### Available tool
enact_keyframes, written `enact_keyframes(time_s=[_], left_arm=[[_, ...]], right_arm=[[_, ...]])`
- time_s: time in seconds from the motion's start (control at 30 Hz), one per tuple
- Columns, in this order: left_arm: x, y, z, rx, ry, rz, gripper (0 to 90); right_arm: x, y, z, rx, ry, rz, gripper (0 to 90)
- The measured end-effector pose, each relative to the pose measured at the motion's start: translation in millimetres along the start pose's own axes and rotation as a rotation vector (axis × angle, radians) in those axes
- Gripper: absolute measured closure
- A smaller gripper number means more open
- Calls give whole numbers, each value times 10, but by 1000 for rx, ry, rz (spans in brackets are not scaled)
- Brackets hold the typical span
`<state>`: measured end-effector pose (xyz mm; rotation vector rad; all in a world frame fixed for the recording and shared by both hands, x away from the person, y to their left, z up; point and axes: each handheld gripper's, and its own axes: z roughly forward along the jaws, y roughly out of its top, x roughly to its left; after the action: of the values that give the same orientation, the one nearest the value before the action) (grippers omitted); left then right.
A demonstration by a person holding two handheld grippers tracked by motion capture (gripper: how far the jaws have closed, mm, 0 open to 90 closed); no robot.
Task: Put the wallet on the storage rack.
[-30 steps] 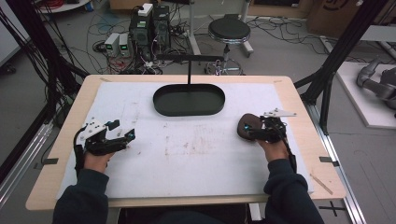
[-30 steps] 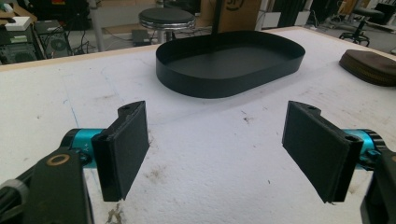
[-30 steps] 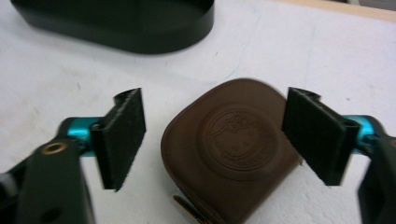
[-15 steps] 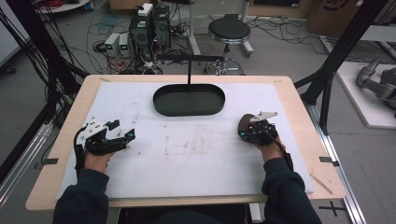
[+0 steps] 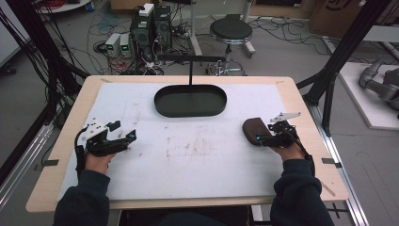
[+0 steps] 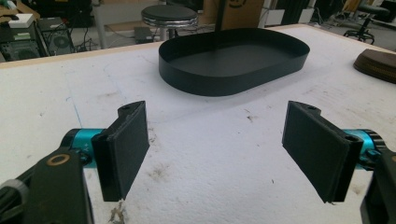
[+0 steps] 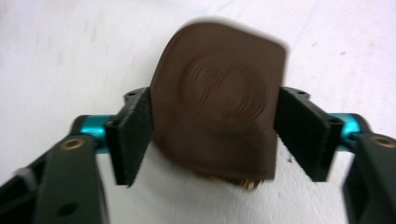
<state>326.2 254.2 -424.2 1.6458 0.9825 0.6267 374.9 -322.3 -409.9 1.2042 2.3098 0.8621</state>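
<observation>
A white, stained mat covers the wooden table (image 5: 301, 101) (cables litter the floor). Left tongs (image 6: 224, 149) spread; right tongs (image 7: 219, 135), just reopening, flank a brown leather pouch (image 7: 219, 116).

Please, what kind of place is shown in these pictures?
Probably a robotics lab or workshop: a table inside a black frame, computers and loose cables on the floor, and a stool behind.
</observation>
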Motion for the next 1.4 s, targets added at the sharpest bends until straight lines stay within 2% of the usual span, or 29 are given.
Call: enact_keyframes(time_s=[0.03, 0.1, 0.13, 0.17, 0.2, 0.23, 0.27, 0.3, 0.33, 0.37, 0.4, 0.53, 0.7, 0.73, 0.77, 0.83, 0.97, 1.0, 1.13, 1.17, 1.2, 1.27, 1.3, 1.33, 1.4], left_arm=[[-1, 0, 2, 2, 1, 1, 228], [-6, 2, 6, 3, -1, 1, 228], [-6, 2, 6, 3, -1, 1, 228], [-9, 1, 8, 3, -1, 2, 228], [-10, 1, 9, 4, -1, 3, 228], [-10, 1, 9, 4, -1, 3, 228], [-13, 0, 10, 4, -1, 3, 228], [-13, 0, 10, 4, -1, 3, 228], [-14, -1, 13, 7, -2, 4, 228], [-14, -1, 13, 7, -2, 4, 228], [-18, -2, 19, 8, -2, 5, 228], [-34, 1, 35, 10, -5, 9, 228], [-42, 2, 43, 12, -5, 11, 229], [-41, 1, 45, 13, -4, 11, 229], [-41, 1, 45, 13, -4, 11, 229], [-39, 1, 45, 13, -5, 11, 229], [-37, 2, 43, 11, -4, 12, 229], [-36, 3, 41, 11, -4, 11, 229], [-36, 4, 38, 9, -5, 10, 229], [-35, 3, 35, 10, -3, 10, 229], [-35, 3, 35, 10, -3, 10, 229], [-30, 2, 28, 9, -4, 12, 229], [-30, 2, 28, 9, -4, 12, 229], [-25, 2, 22, 8, -2, 10, 229], [-19, 0, 14, 6, 0, 7, 229]], right_arm=[[-34, -4, 10, -25, 3, 31, 249], [-86, -8, 63, -39, -36, 95, 196], [-86, -8, 63, -39, -36, 95, 196], [-137, -20, 162, -42, -45, 158, 196], [-146, -25, 226, -28, -54, 180, 181], [-146, -25, 226, -28, -54, 180, 181], [-193, -43, 310, -34, 4, 232, 160], [-193, -43, 310, -34, 4, 232, 160], [-247, -66, 359, -39, 61, 257, 140], [-247, -66, 359, -39, 61, 257, 140], [-276, -77, 387, -42, 94, 248, 138], [-266, -63, 409, -43, 120, 231, 140], [-234, -45, 396, -48, 119, 194, 184], [-211, -30, 371, -50, 126, 162, 243], [-211, -30, 371, -50, 126, 162, 243], [-171, -7, 359, -54, 111, 128, 261], [-151, 5, 345, -51, 98, 118, 286], [-125, 22, 326, -53, 79, 96, 306], [-74, 61, 288, -46, 46, 72, 335], [-41, 95, 231, -68, 19, 56, 421], [-41, 95, 231, -68, 19, 56, 421], [12, 144, 150, -84, -23, 1, 493], [12, 144, 150, -84, -23, 1, 493], [41, 169, 108, -96, -39, -26, 535], [58, 187, 60, -111, -63, -46, 578]])
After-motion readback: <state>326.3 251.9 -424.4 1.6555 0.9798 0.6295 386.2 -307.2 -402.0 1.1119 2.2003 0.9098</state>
